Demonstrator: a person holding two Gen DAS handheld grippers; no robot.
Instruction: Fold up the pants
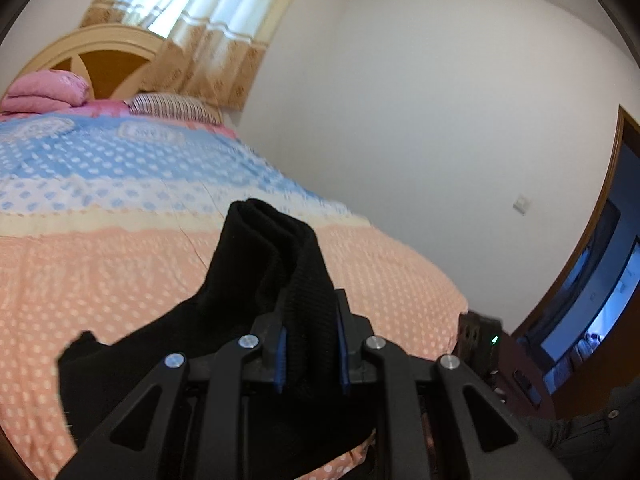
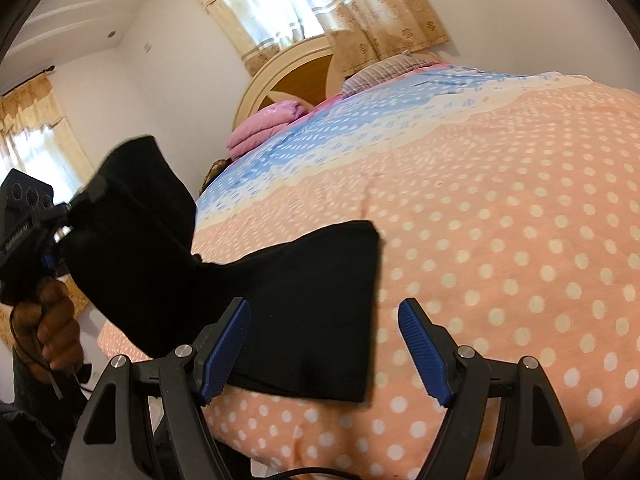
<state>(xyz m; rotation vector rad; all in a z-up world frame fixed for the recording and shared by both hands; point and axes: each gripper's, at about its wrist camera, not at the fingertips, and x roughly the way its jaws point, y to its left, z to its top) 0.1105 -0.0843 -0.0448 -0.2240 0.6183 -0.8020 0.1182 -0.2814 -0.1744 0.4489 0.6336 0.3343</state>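
Black pants (image 2: 312,300) lie partly folded on the near part of the bed. One end of them is lifted off the cover at the left. My left gripper (image 1: 310,320) is shut on that bunched black end (image 1: 272,248), which sticks up past the blue pads. In the right wrist view the left gripper (image 2: 80,200) shows at the left edge, carried by a hand (image 2: 52,320), with cloth draping from it. My right gripper (image 2: 324,306) is open just above the flat part of the pants, and nothing is between its fingers (image 2: 420,332).
The bed cover (image 2: 520,220) is peach with white dots near me and blue farther off. A folded pink quilt (image 2: 264,124) and a striped pillow (image 1: 176,108) lie by the headboard (image 1: 100,56). Curtained windows stand behind, a doorway (image 1: 592,280) to the right.
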